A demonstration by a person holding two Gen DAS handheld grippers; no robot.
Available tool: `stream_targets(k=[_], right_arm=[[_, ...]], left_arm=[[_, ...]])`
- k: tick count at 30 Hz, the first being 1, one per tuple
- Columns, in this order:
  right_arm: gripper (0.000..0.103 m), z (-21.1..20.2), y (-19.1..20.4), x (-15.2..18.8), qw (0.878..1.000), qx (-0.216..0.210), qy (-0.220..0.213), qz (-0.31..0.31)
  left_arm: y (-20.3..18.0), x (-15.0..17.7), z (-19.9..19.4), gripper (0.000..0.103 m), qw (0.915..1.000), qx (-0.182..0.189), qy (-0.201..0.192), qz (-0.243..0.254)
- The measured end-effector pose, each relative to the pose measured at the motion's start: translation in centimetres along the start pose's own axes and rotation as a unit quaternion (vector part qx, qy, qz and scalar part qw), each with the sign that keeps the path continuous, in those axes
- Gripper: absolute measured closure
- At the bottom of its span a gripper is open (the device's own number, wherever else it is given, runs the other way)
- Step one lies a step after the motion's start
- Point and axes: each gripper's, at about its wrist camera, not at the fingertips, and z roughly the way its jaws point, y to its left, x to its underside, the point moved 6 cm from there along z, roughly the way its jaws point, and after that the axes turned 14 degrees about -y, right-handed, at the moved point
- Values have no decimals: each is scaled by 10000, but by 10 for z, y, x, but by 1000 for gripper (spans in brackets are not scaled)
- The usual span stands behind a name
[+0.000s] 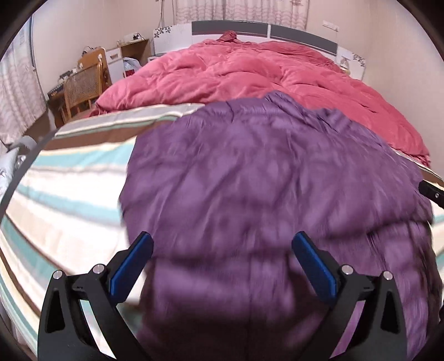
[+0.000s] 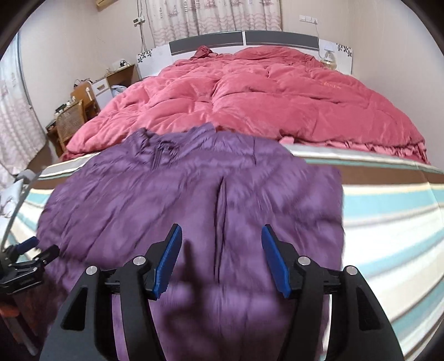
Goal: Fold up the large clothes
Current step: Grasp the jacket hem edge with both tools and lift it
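Purple padded jacket (image 2: 194,194) lay spread flat on the striped sheet (image 2: 388,222) at the foot end of the bed, collar toward the far side, front seam running down the middle. It sat directly below and ahead of both claws; picture blurred, so fabric detail was soft.

Right gripper (image 2: 222,258) hung above the jacket's near part, jaws apart, nothing between the blue pads (image 2: 166,266), no pad contact with cloth. The seam ran just between its fingers.

Left gripper (image 1: 222,266) also stood wide open over the jacket's near-left part, blue pads (image 1: 313,266) clear of the fabric, nothing held. Jacket's left edge passed just beside its left finger, bare sheet beyond that.

In the right wrist view the left gripper showed at the far left, beside the jacket's edge. In the left wrist view a black piece of the right gripper (image 1: 433,191) poked in at the right edge.

Beyond the jacket: pink quilt (image 2: 263,105) bunched over the far half of the bed, touching the collar area. Past that, headboard (image 2: 244,39) and curtain (image 2: 216,14). Far left of the claws: wooden chair (image 1: 83,86) and desk.
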Motion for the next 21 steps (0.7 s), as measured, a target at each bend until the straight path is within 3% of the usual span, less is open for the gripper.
stream_targets(k=[8,17,21], right_arm=[[44,-81,-19,51,9995,-301,123,-31],[44,-147,-53,107,9987,-395,316,54],[44,-162,-69,133,9985,-272,472,57]], left_arm=[[17,61,-59,2,9990,325,191,231],[44,101,-115,4,9980,605,-52,-178],[50,115,-126,21,9975,675,-97,-157]])
